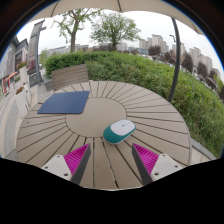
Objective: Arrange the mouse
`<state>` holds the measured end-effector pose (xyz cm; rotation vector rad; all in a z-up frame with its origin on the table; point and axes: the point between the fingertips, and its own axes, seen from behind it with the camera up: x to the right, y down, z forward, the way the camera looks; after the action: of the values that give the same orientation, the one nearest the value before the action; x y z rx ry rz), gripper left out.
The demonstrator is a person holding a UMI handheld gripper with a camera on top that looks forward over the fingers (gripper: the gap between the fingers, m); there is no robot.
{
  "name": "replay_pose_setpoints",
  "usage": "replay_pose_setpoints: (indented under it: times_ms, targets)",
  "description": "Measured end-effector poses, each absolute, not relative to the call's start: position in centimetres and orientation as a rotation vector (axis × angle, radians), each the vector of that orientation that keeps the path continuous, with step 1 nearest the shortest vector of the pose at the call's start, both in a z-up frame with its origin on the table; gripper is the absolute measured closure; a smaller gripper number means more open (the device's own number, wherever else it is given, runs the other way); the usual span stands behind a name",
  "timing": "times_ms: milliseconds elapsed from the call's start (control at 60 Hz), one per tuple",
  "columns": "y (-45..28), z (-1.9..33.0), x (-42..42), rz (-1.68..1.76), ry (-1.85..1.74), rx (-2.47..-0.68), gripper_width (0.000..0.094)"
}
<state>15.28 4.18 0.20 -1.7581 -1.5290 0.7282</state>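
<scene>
mouse (119, 130) on slatted round tabletop (100, 110), just ahead of the claw (111, 158), nearer its right finger | blue mousepad (64, 102) well apart | claw wide, empty | risk: off-centre approach nudges mouse, smooth shell slips out

Tool-mounted cam, fwd over table (150, 110)

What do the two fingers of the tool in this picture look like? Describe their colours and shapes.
The tool has two dark, narrow fingers that reach forward and taper toward their tips. Each finger carries a bright magenta pad on its inner face, roughly triangular in outline, and pale, whitish parts show at the outer side near each base. No cables, markings or sleeves are visible.
</scene>
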Motion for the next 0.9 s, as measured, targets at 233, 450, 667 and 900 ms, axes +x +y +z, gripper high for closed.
replay_pose_setpoints:
  times_ms: [233,450,667,900]
  targets:
    - [5.2,-1.2,9.9,0.745,-1.474,-1.816,0.0082]
    - [5.3,-1.5,5.9,0.751,-1.502,-1.804,0.0095]
    - [4.4,-1.4,4.3,0.775,-1.532,-1.783,0.0129]
    - [4.9,-1.6,4.3,0.722,-1.557,-1.761,0.0506]
